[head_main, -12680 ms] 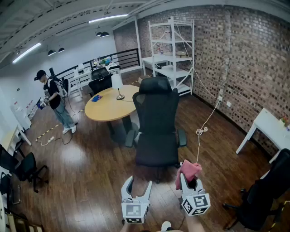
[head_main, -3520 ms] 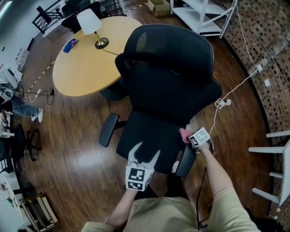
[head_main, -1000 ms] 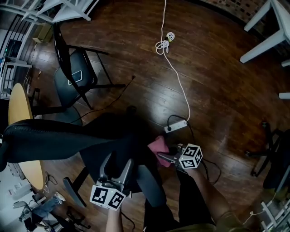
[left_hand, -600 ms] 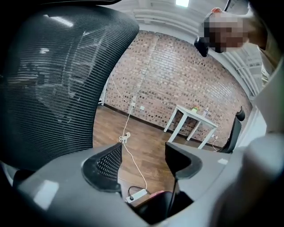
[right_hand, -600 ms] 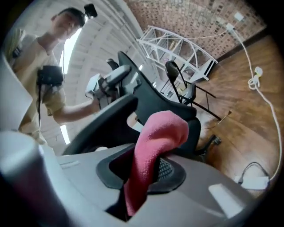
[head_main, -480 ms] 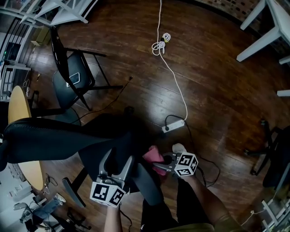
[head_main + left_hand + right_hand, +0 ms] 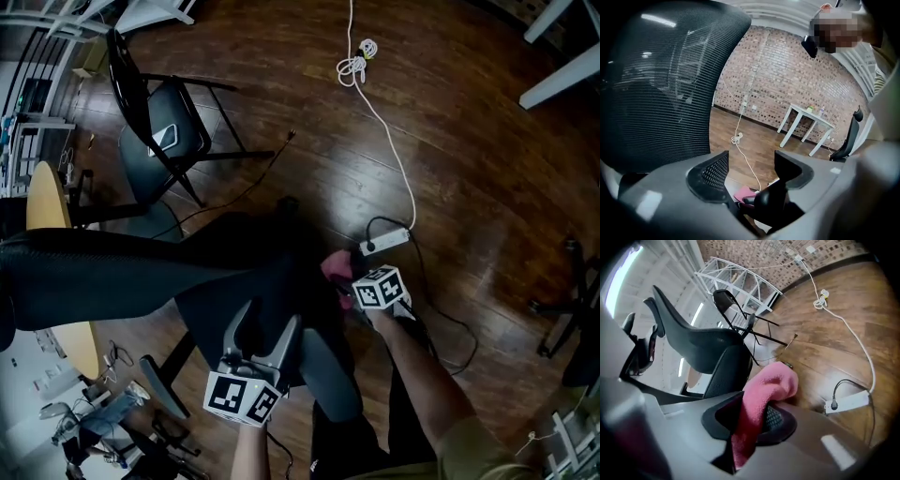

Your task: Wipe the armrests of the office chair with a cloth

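Floor (image 7: 469, 141): dark wood boards, filling most of the head view under everything else.
Wall (image 7: 787, 84): brick, at the far side of the room in my left gripper view.
Office chair (image 7: 122, 277): black, its mesh back lying across the left of the head view and its seat in the middle. The same mesh back (image 7: 656, 84) fills the left of my left gripper view.
Folding chair (image 7: 155, 122): black, standing on the floor beyond the office chair, well apart from my hands.
Round table (image 7: 47, 202): only a tan edge shows at the far left.
Armrest (image 7: 330, 380): grey-black pad of the office chair, lying between my two arms, just right of my left gripper.
Left gripper (image 7: 265, 323): jaws wide apart and gripping nothing; it hangs over the seat beside the armrest. In its own view (image 7: 750, 171) only floor and a bit of pink show through the gap.
Right gripper (image 7: 345, 292): jaws closed on the cloth, past the far end of the armrest.
Cloth (image 7: 335, 267): pink, pinched between my right jaws (image 7: 754, 423), its loose end (image 7: 771, 380) bulging out beyond the tips. Whether it touches the chair I cannot tell.
Cable (image 7: 375, 103): white, running across the floor.
Power strip (image 7: 386, 242): white, on the floor just beyond my right gripper.
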`<state>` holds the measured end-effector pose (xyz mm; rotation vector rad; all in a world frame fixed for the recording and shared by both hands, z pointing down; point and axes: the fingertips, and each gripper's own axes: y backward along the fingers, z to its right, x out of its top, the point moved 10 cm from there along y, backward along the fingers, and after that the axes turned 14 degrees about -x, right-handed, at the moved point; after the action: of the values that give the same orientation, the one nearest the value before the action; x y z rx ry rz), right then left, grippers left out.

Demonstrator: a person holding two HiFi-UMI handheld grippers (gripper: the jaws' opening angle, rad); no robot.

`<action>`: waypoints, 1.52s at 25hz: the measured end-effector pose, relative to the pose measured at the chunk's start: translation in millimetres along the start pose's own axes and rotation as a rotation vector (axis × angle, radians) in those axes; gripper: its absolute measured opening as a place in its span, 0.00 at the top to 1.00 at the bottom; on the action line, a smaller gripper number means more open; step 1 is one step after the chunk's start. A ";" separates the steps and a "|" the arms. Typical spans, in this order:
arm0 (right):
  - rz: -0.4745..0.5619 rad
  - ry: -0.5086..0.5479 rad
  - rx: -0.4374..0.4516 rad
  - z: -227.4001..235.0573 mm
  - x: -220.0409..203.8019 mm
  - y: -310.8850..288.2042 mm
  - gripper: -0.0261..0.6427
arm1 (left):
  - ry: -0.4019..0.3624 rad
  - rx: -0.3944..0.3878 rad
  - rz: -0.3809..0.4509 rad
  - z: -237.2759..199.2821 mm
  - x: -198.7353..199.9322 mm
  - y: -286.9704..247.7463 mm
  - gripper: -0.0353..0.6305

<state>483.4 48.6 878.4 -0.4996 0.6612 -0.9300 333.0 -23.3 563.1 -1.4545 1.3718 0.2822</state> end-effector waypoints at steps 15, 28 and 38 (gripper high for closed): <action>0.203 0.276 0.643 -119.4 -74.2 136.3 0.86 | -0.035 -0.032 0.058 -5.8 26.0 1.8 0.50; 0.036 0.195 0.299 -62.8 -62.8 47.8 0.86 | -0.015 -0.013 0.021 -5.3 2.9 21.1 0.50; -0.149 -0.027 0.051 8.2 -31.5 -2.4 0.86 | 0.026 -0.005 0.004 4.9 -15.3 27.5 0.50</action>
<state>474.4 75.1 895.1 -0.5205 0.5804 -1.0764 307.8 -4.4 558.6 -1.4641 1.3960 0.2696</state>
